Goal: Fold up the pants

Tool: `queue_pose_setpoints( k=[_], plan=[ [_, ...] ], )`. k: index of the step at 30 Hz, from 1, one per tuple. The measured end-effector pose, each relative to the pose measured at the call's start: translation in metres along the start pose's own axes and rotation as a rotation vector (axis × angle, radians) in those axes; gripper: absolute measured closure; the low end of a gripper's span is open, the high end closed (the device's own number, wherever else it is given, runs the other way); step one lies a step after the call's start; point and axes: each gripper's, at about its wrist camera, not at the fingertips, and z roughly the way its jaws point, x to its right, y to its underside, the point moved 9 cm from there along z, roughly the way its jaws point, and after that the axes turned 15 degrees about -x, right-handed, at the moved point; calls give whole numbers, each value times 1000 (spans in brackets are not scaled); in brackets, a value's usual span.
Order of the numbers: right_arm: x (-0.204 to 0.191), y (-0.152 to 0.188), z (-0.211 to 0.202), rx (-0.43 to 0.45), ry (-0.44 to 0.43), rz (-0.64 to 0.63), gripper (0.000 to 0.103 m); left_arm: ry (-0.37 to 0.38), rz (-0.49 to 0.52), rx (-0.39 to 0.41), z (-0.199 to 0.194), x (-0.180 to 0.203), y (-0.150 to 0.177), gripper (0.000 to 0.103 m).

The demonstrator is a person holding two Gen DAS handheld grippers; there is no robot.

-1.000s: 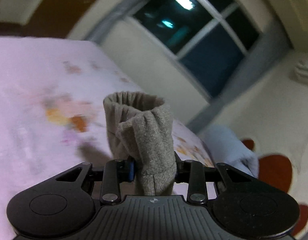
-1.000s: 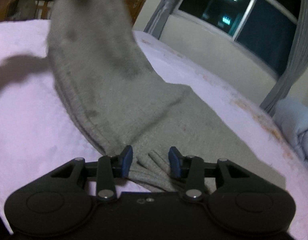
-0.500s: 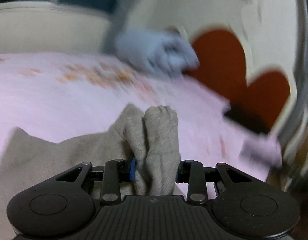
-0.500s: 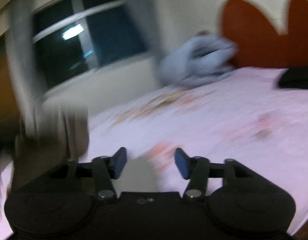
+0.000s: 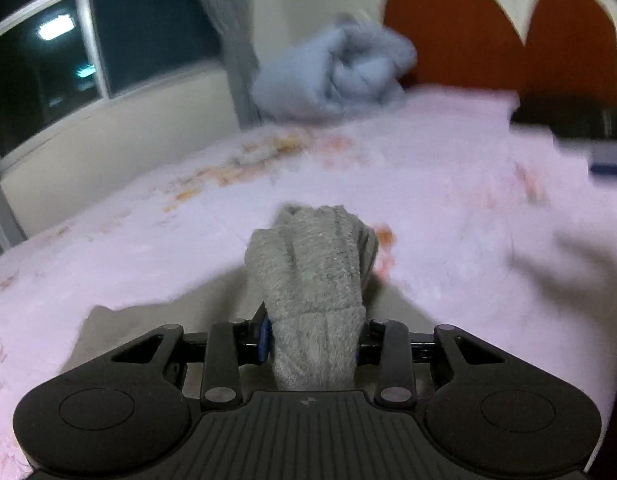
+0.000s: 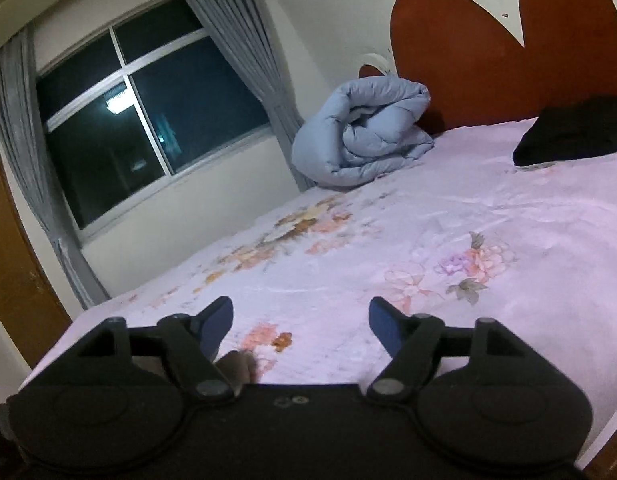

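The grey knit pants (image 5: 312, 280) are bunched up between the fingers of my left gripper (image 5: 312, 336), which is shut on them just above the pink bedspread (image 5: 188, 220); a flat part of the pants lies below the gripper at the left. My right gripper (image 6: 300, 320) is open and empty, low over the bedspread (image 6: 428, 240). A small bit of grey fabric (image 6: 236, 368) shows under its left finger.
A rolled light-blue duvet (image 6: 364, 136) lies at the head of the bed by the red headboard (image 6: 468, 60). A black garment (image 6: 568, 132) lies at the far right. A window with grey curtains (image 6: 148, 120) is on the left wall.
My left gripper swung with the pants from facing the window toward the headboard and came down low. My right gripper left the pants, turned toward the headboard and opened wider.
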Motion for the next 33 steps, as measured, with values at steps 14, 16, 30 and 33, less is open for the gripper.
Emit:
queue_pose_setpoints(
  k=[14, 16, 30, 33],
  plan=[
    [-19, -3, 12, -80, -113, -13, 31, 176, -474, 148, -70, -132, 50, 0],
    [-48, 0, 21, -118, -178, -69, 31, 146, -595, 121, -60, -177, 57, 0],
    [-77, 61, 78, -517, -150, -236, 90, 59, -725, -173, 26, -204, 128, 0],
    [-87, 32, 68, -400, -119, -250, 71, 70, -760, -145, 6, -213, 136, 0]
  ],
)
